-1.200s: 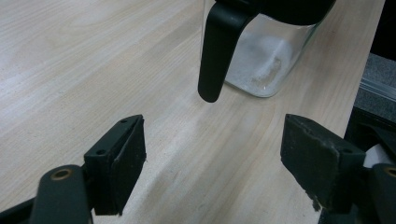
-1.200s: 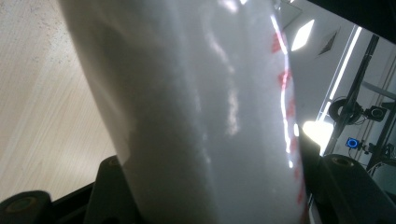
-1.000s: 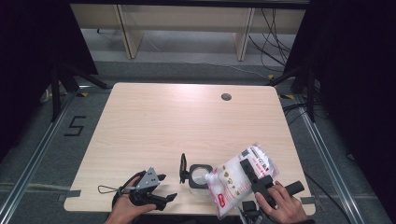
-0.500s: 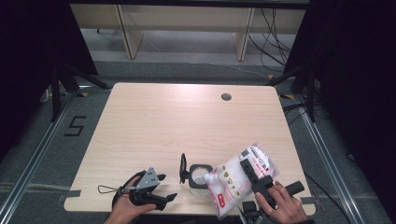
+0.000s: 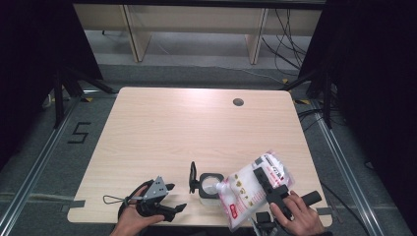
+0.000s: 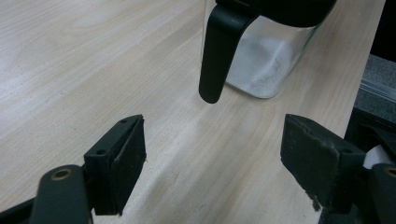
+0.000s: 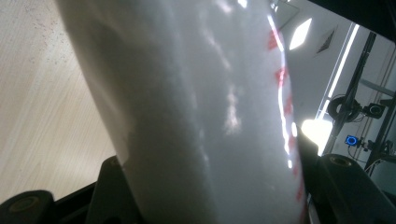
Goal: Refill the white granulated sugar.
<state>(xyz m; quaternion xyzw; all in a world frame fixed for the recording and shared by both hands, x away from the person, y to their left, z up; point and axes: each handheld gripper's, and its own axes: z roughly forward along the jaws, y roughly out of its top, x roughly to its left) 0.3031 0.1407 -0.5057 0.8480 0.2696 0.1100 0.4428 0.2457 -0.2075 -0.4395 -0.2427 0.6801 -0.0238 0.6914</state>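
A white bag with red print (image 5: 248, 189) hangs tilted near the table's front right, its low corner over the mouth of a clear jar (image 5: 209, 186) with a black rim and handle (image 5: 193, 177). My right gripper (image 5: 264, 180) is shut on the bag, whose white plastic (image 7: 201, 116) bulges between the jaws in the right gripper view. White powder lies in the bottom of the jar (image 6: 266, 65). My left gripper (image 5: 176, 197) rests at the front left, open and empty (image 6: 212, 158), facing the jar's handle (image 6: 217, 51) a short way off.
The light wooden table (image 5: 162, 132) has a round cable hole (image 5: 238, 102) at the back right. Its front edge runs just below both hands. Dark stands and cables surround it, and a taped "5" (image 5: 78, 132) marks the floor at the left.
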